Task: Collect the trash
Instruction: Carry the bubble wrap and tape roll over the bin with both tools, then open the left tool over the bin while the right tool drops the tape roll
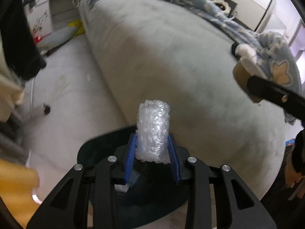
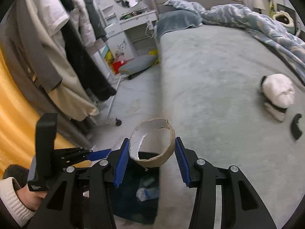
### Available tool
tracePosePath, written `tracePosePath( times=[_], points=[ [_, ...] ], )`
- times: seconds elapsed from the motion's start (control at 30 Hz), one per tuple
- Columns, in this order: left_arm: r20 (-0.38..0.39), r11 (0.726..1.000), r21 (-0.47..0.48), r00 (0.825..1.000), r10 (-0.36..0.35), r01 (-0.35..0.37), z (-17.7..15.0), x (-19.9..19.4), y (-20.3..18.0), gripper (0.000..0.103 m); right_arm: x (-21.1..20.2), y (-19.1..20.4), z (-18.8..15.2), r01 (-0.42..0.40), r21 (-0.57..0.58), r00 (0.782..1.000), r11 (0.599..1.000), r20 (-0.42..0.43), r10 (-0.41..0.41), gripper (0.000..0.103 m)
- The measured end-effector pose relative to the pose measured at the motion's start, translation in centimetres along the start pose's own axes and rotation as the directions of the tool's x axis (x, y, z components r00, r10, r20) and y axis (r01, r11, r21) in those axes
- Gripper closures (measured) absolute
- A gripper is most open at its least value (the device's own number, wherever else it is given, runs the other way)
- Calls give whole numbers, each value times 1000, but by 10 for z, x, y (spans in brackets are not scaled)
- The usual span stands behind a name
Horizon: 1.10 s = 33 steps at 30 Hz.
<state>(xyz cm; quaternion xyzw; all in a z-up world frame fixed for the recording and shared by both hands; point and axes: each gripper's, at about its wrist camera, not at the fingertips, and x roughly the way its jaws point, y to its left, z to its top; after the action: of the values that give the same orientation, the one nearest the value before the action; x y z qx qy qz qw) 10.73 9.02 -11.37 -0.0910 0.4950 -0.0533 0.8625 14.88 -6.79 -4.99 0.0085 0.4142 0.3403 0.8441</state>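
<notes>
Left tongs (image 1: 152,148): clamped on bubble-wrap roll (image 1: 153,131)
Right tongs (image 2: 151,159): clamped on cardboard ring (image 2: 152,143)
Below both: dark bin (image 2: 133,196)

Left tongs (image 1: 153,150): black frame with blue ribbed pads, holding a clear whitish bubble-wrap roll (image 1: 153,131); right tongs (image 2: 150,157): same black and blue, around a tan cardboard ring (image 2: 152,143) with a white inner face. Bed (image 2: 209,80) pale grey-green; duvet (image 2: 257,24) blue with cream cloud-like pattern. Bin (image 2: 133,196) dark; curtain (image 2: 13,99) orange-yellow; hanging clothes (image 2: 76,43) black, white, cream; sleeve cuff (image 2: 13,200) cream ribbed.
</notes>
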Motion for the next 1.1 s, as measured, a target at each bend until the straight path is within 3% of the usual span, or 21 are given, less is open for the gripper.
tracePosePath(
  times=[0.3,0.57,0.6,0.77,0.93,1.1],
  points=[
    [-156,990,-129,987,28,-48,-42,23,42,67,32,35,-14,-49,-53,995,997,-95,44,55],
    [-283,978,-205,959,-23,-37,-73,42,60,65,60,50,-29,-50,-100,982,994,-186,30,55],
    [-292,976,-216,956,-32,-33,-76,43,61,61,64,51,-30,-48,-102,980,994,-197,28,55],
    [-295,974,-224,955,-44,-24,-82,37,65,38,78,51,-37,-38,-110,969,993,-247,9,55],
    [-264,972,-234,964,-29,-35,-84,22,72,37,94,56,-50,-32,-147,954,989,-298,-14,55],
    [-180,967,-248,984,6,-52,-84,-2,83,37,114,57,-64,-23,-169,931,985,-363,-40,55]
  ],
)
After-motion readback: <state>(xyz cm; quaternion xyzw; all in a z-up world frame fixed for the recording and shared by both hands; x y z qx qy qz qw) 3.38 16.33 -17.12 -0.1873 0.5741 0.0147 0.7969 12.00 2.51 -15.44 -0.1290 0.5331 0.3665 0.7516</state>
